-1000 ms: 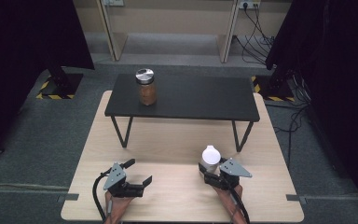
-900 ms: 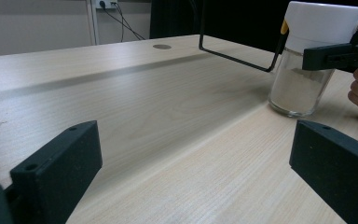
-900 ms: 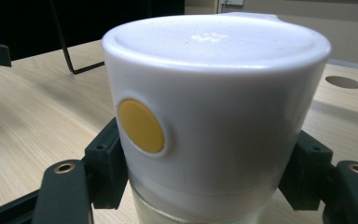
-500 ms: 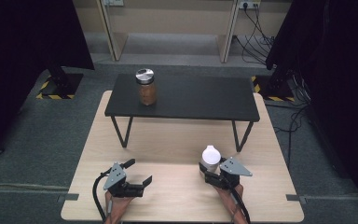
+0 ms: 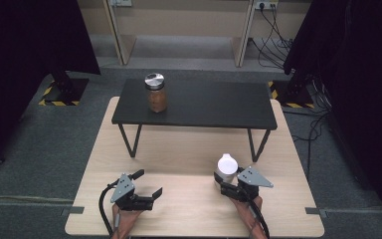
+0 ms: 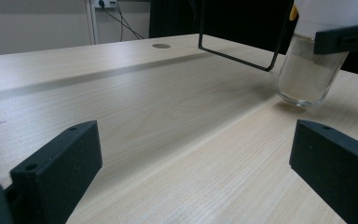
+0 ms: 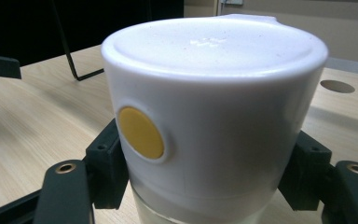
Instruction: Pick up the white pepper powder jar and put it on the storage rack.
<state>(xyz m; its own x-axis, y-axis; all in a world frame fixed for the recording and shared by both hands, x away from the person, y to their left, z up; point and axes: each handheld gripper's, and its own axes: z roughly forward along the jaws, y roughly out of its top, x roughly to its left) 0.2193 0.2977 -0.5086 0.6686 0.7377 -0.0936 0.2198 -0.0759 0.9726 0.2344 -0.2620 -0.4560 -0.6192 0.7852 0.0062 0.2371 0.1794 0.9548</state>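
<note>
— Two grippers from above?
— Yes. Left gripper (image 5: 148, 185) rests on the wooden table (image 5: 189, 154), jaws apart; right gripper (image 5: 224, 185) clamps a white-lidded glass jar (image 5: 226, 168). A brown jar (image 5: 156, 93) stands on the black bench (image 5: 204, 103).
— Left gripper view?
— Jaws wide, empty; the glass jar stands ahead-right.
— Right gripper view?
— Jaws grip below the lid (image 7: 214, 93), beside its yellow dot (image 7: 140, 132).
</note>
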